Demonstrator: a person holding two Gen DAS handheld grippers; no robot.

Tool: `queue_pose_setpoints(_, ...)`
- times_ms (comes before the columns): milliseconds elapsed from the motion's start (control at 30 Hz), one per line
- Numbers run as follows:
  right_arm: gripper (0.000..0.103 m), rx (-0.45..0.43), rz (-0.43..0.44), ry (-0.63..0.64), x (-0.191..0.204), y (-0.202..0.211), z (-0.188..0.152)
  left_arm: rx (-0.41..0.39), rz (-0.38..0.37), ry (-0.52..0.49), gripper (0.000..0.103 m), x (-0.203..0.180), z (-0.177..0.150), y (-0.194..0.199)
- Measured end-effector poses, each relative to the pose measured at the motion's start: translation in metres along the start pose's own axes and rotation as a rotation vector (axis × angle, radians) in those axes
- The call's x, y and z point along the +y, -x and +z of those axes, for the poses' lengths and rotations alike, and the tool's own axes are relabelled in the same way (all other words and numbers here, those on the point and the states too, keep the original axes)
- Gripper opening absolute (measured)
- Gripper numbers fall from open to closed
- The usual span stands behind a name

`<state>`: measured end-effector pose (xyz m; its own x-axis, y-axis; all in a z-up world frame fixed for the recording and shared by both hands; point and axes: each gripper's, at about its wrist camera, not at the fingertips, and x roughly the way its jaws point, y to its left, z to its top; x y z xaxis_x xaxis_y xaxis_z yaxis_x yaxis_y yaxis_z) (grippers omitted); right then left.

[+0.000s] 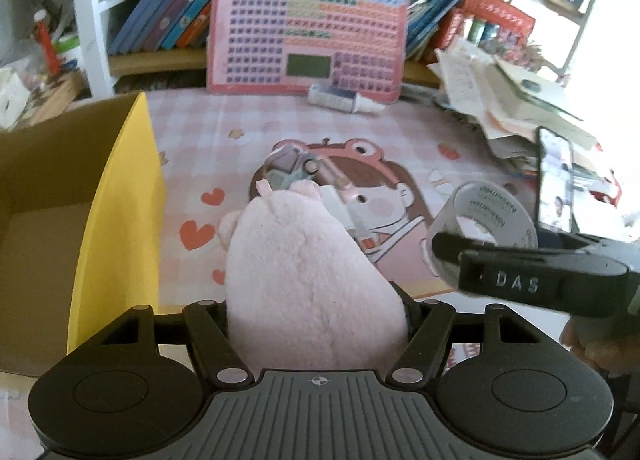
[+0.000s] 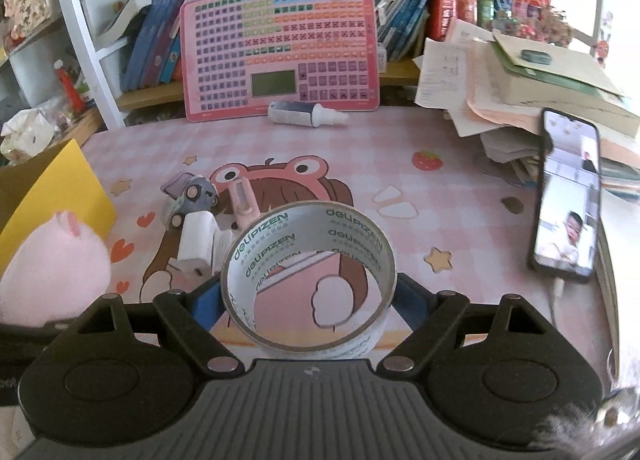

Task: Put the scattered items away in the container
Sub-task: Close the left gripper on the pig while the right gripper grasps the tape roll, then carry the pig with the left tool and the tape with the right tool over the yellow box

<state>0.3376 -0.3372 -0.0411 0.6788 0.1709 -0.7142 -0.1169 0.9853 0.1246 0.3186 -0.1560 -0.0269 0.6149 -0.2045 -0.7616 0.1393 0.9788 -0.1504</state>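
Fingers: your left gripper (image 1: 316,316) squeezes plush toy (image 1: 304,268), right gripper (image 2: 308,300) holds tape roll (image 2: 308,280); roll probably slips if tilted toward box (image 1: 120,195).

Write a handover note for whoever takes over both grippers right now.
Left gripper: shut on the pink plush toy, beside the cardboard box.
Right gripper: shut on the tape roll, above the mat.
Done: both are picked up; neither is in the box.
Left: drop both in, then the small pile of items mid-mat and the bottle by the pink board.

Tape roll (image 2: 308,280) between hand-held gripper (image 2: 308,300) pads
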Motion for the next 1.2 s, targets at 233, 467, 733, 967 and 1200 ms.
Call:
queue_pose_setpoints(233,0.085,-0.007,-0.010,-0.006,0.010,0.022,-0.014,-0.049,-0.061,-0.050,0.068,-0.007,-0.007,0.021)
queue_pose_setpoints(467,0.085,-0.041,-0.091,-0.007,0.022,0.044,-0.023,-0.085,-0.159,-0.066,0.068,0.003,-0.013,0.036)
queue_pose_setpoints(733,0.085,-0.084,-0.187,-0.062,0.057,0.076,-0.042,-0.150,-0.273,-0.146,0.068,0.033,-0.029,0.078)
queue_pose_setpoints(967,0.085,-0.052,-0.233,-0.094,0.113,0.100,-0.073,-0.112,-0.321,-0.114,0.068,0.086,-0.048,0.107)
queue_pose_setpoints(1200,0.085,-0.057,-0.258,-0.122,0.156,0.117,-0.103,-0.098,-0.350,-0.133,0.068,0.120,-0.068,0.132)
